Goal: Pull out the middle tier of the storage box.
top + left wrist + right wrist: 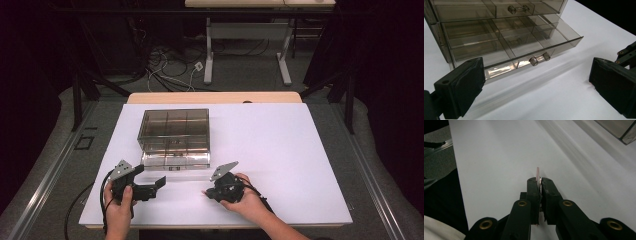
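So nearest the person, the right gripper has its two black jaws pinched tight on one thin, flat, pinkish-white disc, held edge-on so only a sliver pokes up past the tips. My guess is it's clamped by its faces like that so it can be dropped flat into a compartment, but it's too thin here to say exactly what it is. In the high view that gripper hovers low over the white worktop, near the front edge, well apart from the box.

The left gripper is wide open with nothing between its padded jaws. It's aimed at the drawer front, so I'd say it's waiting to handle it.

Further back sits the smoky transparent plastic drawer cabinet. Its lower drawer is pulled out toward the person, presumably so the disc can go in. The small clear bar handle on it faces the left gripper.

Count: two grippers, one disc, one cabinet, two drawers visible, one open. Each drawer is split into compartments, and all I can see look empty.
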{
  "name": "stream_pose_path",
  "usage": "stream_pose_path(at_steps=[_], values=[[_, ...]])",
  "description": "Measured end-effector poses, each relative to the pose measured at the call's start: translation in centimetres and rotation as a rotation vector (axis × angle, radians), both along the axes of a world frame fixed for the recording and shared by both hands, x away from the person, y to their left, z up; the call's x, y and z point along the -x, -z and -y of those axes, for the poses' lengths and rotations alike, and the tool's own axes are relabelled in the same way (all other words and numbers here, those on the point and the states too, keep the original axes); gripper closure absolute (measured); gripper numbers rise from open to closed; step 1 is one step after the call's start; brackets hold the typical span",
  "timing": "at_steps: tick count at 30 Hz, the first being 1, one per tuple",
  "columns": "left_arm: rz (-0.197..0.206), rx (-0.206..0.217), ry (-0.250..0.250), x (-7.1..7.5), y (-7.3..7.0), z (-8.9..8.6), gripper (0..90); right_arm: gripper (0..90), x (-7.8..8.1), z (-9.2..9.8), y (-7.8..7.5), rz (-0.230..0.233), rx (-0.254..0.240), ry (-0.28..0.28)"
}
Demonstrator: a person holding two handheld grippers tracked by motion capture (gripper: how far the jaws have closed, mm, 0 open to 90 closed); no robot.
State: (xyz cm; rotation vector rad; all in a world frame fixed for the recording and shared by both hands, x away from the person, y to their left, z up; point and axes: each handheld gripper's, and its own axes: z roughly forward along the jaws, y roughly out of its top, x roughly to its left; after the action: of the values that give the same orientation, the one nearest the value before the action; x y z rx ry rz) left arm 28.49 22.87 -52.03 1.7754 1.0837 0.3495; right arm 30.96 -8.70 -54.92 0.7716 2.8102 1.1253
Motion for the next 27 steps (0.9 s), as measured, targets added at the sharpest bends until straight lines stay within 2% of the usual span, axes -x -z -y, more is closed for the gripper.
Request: stream_pose_path(at_steps=[11,12,18,21,22,23,27], values=[[-0.004,-0.006,0.036,0.1,-0.1,0.7,0.7,73.0,-0.2,0.2,0.1,0.011,0.006,0.020],[-0.001,-0.012,0.039,0.1,-0.1,0.9,0.6,72.0,-0.2,0.2,0.0,-0.004,0.011,0.037],[-0.015,-0.019,0.060,0.0,0.1,1.3,0.7,66.4,-0.3,0.4,-0.1,0.008,-0.004,0.042],[-0.015,-0.011,0.065,0.0,0.1,1.4,0.7,62.9,-0.4,0.6,-0.2,0.028,-0.010,0.036],[-0.013,-0.010,0.065,0.0,0.0,1.4,0.7,61.9,-0.4,0.6,-0.3,0.034,-0.010,0.039],[-0.014,-0.008,0.067,0.0,0.0,1.4,0.7,60.1,-0.3,0.7,-0.4,0.019,-0.009,0.057],[-0.018,-0.011,0.074,0.0,0.0,1.6,0.7,54.1,-0.4,1.1,-0.9,0.048,-0.028,0.070]])
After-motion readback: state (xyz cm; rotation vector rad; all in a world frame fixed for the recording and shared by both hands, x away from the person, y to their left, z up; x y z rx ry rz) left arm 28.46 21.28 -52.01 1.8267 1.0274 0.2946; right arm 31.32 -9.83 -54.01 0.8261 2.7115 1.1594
